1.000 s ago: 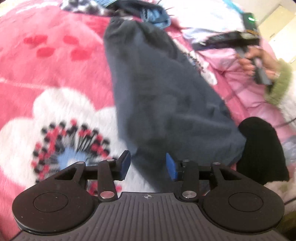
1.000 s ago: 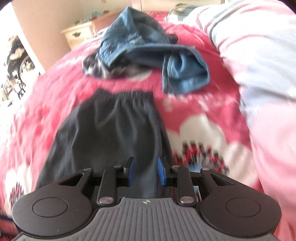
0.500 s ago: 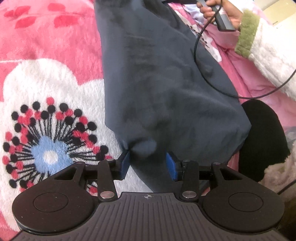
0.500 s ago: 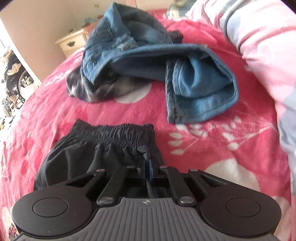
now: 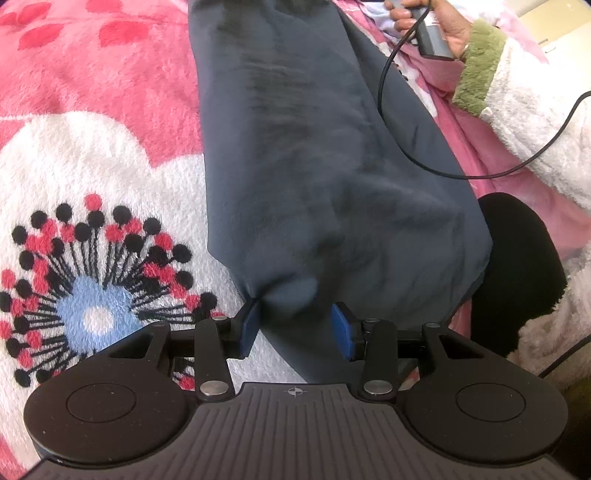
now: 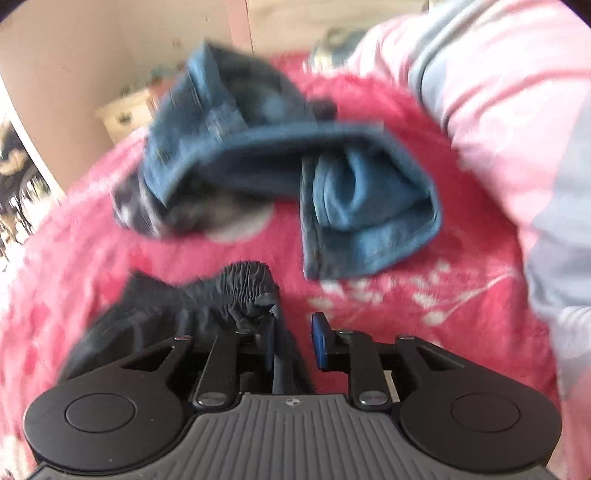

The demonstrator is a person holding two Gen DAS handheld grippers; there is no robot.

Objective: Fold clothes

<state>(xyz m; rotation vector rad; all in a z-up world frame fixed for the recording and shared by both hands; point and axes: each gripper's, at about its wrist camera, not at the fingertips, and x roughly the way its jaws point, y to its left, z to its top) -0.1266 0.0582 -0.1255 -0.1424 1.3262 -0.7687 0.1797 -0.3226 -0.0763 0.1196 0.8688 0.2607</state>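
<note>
Left wrist view: left gripper sits bottom centre of frame, tilted down at the bed.
Left jaws: partly apart, blue pads either side of a bunched end of the dark trousers. Left pad touches the cloth; cannot tell whether the right pad presses it.
Trousers, left view: dark grey-blue, run from the jaws up the middle of the frame to the top edge, lying flat on the blanket.
Blanket: pink plush with a big white flower, black and red dots, blue centre, at left.
Black item: just beside the trousers' right edge, mid right; cannot tell what it is.
Right hand: upper right, wrapped round a grey handle, white fleece sleeve with a green cuff. Thin black cable loops from it across the trousers.
Right wrist view: right gripper bottom centre, frame blurred.
Right jaws: opening, narrow gap. Elastic waistband of the trousers bunches against the left pad and cloth drops into the gap; the right pad stands clear of it.
Trousers, right view: lower left of centre, waistband end nearest the jaws, rest trailing toward lower left.
Blue jeans: crumpled heap, centre to upper centre, apart from the trousers.
Patterned dark cloth: under the jeans' left edge.
Pink and grey bedding: piled at right.
Cream drawer unit: upper left, beyond the bed.
</note>
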